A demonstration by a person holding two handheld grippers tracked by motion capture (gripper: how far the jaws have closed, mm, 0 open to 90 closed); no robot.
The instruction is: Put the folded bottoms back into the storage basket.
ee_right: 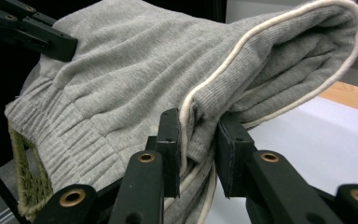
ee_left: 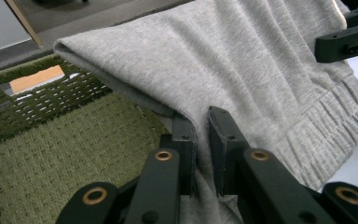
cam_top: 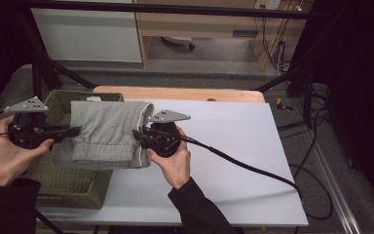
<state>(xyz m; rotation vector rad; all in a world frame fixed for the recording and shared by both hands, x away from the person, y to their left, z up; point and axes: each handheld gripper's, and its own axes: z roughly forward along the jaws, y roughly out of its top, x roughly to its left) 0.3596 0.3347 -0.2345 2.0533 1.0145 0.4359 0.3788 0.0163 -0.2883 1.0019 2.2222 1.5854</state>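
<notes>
- Folded grey knit sweatpants [cam_top: 108, 134] hang between both sets of jaws, above the green woven basket [cam_top: 75, 183].
- Left gripper [ee_left: 201, 140] and right gripper [ee_right: 198, 144]: jaws clamped on opposite fabric edges.
- Keep both grips level; lower evenly so the fold stays intact.

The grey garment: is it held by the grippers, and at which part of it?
Yes. The left gripper clamps a fold at one side of the folded grey garment; the right gripper clamps the opposite side, at its white-piped edge, above the green basket.
</notes>
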